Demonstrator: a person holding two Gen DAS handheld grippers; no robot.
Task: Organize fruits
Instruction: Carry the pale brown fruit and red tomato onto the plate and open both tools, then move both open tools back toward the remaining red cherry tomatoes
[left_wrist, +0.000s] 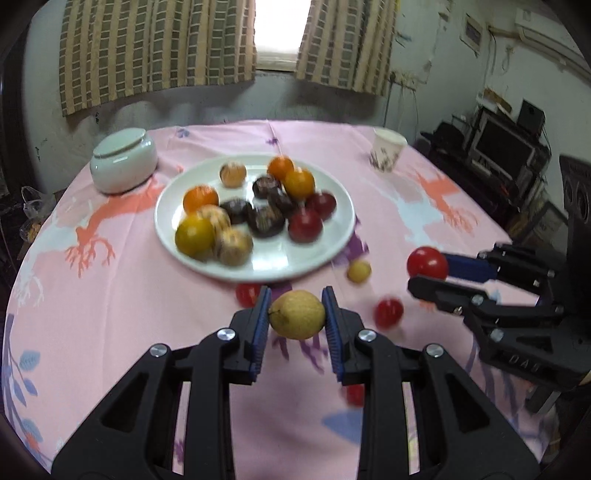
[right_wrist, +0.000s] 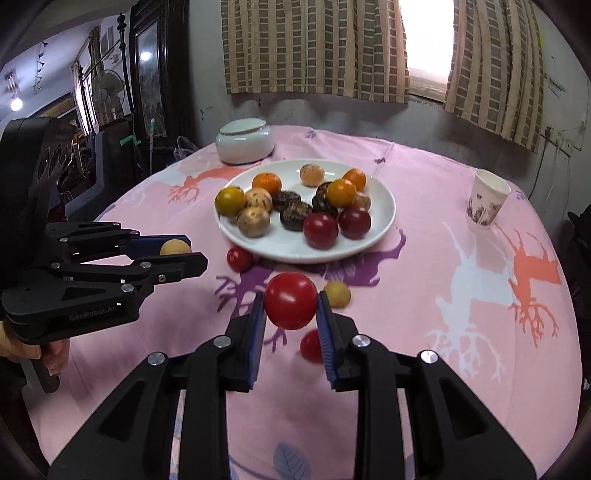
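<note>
The left gripper (left_wrist: 296, 314) has its fingers clamped on a yellow pear-like fruit (left_wrist: 297, 319), held off the pink-clothed bench (left_wrist: 129, 314). The right gripper (right_wrist: 290, 310) pinches a red tomato-like fruit (right_wrist: 290, 305) the same way. Beyond both sets of fingers sits the white plate (right_wrist: 384, 206) heaped with oranges, dark and red fruits. Small red fruits (right_wrist: 239, 258) and a small yellow one (right_wrist: 338, 294) lie on the cloth between fingers and plate.

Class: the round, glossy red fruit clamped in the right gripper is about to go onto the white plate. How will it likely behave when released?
The round, glossy red fruit will probably roll, being nearly spherical. Its shiny skin looks slippery against the right gripper. On the white plate, fruit already there may stop it.
</note>
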